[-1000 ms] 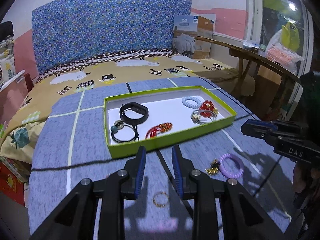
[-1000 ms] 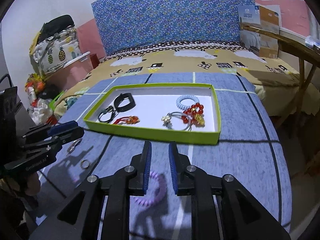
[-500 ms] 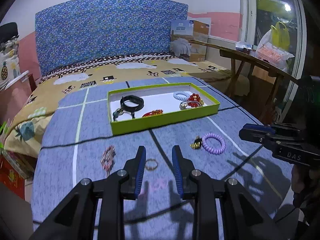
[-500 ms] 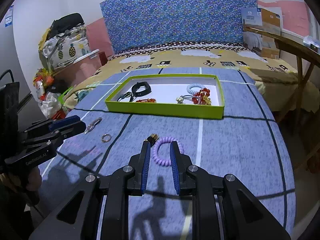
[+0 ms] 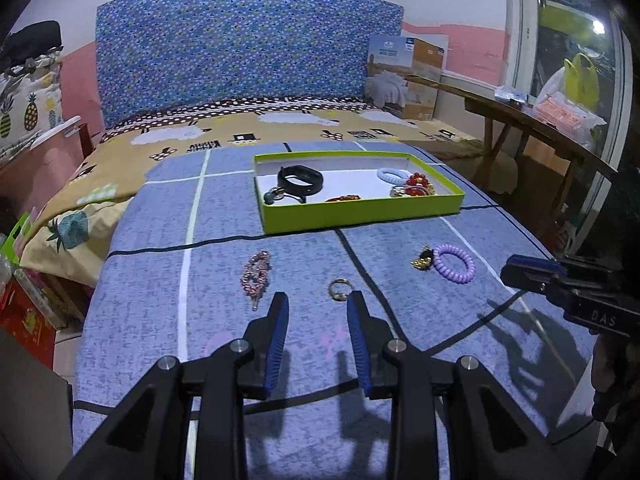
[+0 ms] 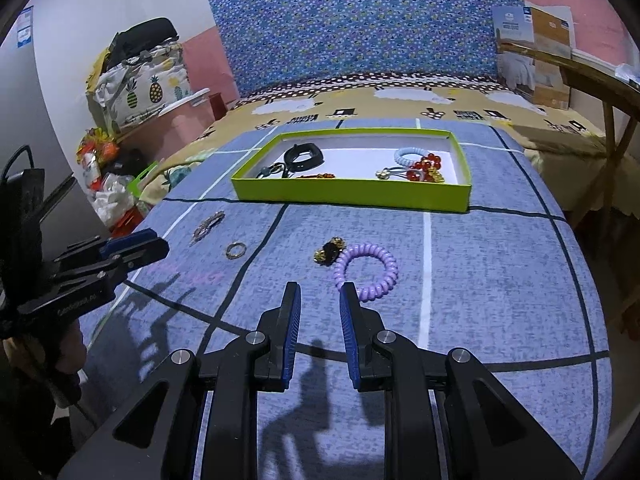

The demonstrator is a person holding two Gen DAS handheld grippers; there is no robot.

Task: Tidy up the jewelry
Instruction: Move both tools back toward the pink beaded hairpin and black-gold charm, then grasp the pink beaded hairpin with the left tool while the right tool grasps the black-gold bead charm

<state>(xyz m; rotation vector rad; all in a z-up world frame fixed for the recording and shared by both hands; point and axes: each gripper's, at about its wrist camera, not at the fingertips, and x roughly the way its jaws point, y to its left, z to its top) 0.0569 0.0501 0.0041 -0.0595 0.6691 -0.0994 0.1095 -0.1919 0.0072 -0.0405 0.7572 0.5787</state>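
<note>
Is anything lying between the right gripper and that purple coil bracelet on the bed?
Nothing visible does. The right gripper is open just short of the purple coil bracelet, with only bare bedspread between them.

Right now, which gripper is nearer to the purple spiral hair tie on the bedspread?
Right. The right gripper hovers just short of the purple spiral hair tie, its right fingertip at the tie's near edge. The left gripper sits further off to the tie's left, by the gold ring.

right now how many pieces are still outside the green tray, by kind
purple spiral hair tie: 1
gold and black charm: 1
gold ring: 1
pink beaded bracelet: 1
total: 4 on the blue cloth, none in either gripper's jaws
</note>
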